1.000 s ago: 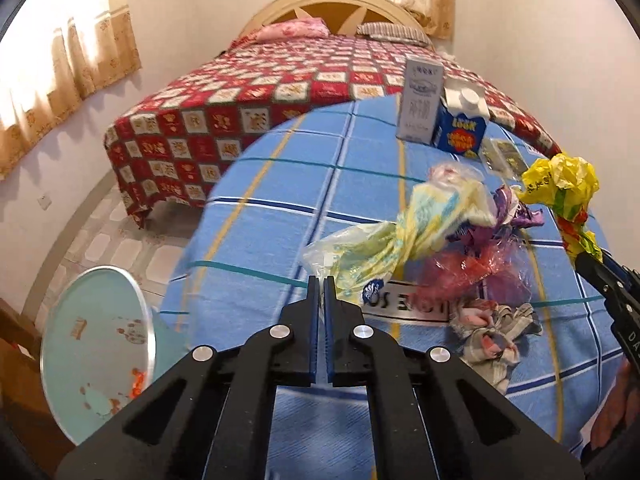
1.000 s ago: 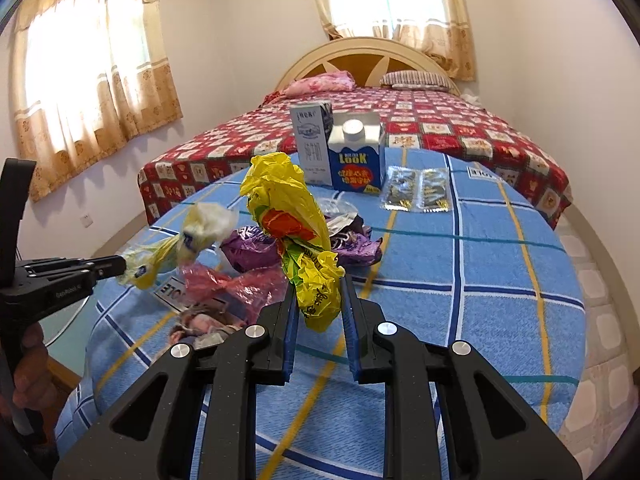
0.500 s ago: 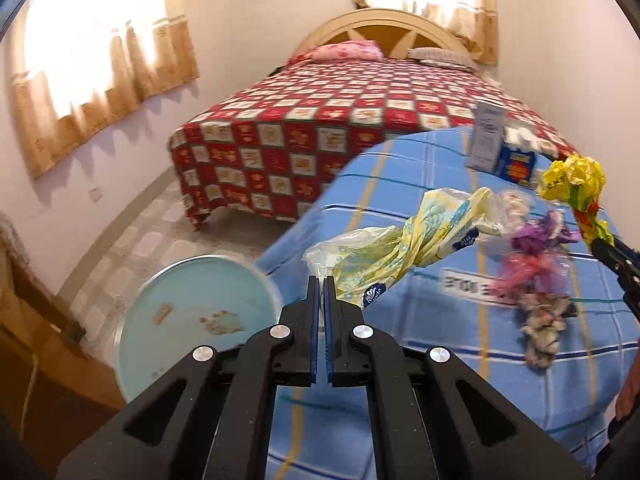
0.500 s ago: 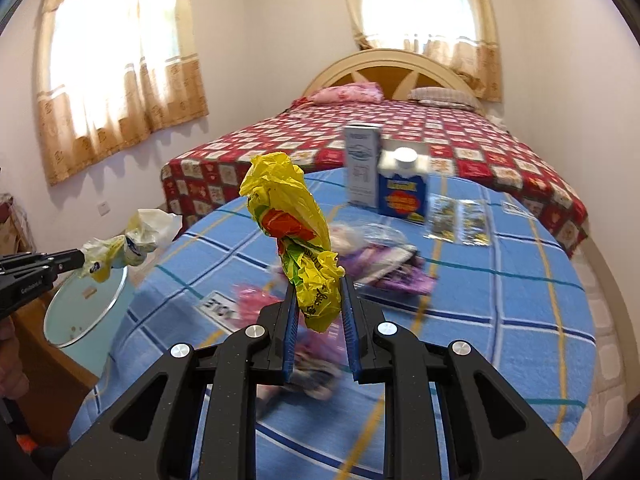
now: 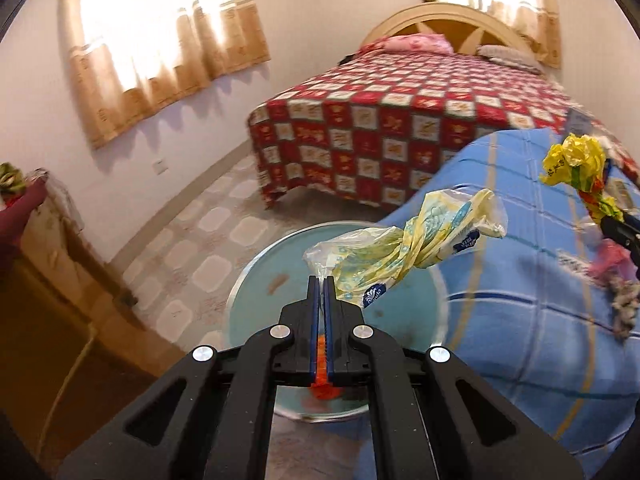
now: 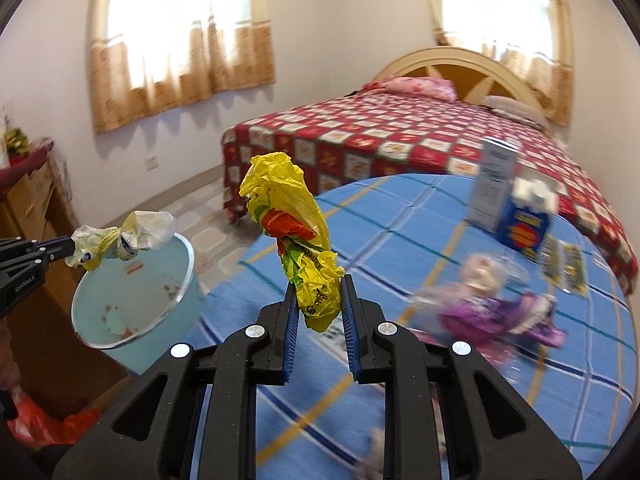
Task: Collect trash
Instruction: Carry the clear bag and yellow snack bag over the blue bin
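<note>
Right of your right gripper [image 6: 319, 299], the purple wrappers [image 6: 500, 314] are smeared by blur. The carton [image 6: 527, 229] print beyond them is unreadable.

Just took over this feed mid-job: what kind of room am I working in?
A bedroom in a home, most likely: a bed with a red patchwork cover and pillows, curtained windows, and a cloth-covered table beside a pale blue bin.

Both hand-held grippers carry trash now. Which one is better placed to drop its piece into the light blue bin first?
Left. The left hand-held gripper holds its pale twisted bag right above the light blue bin. The right hand-held gripper, with the yellow wrapper, is over the blue tablecloth, beside the bin.
</note>
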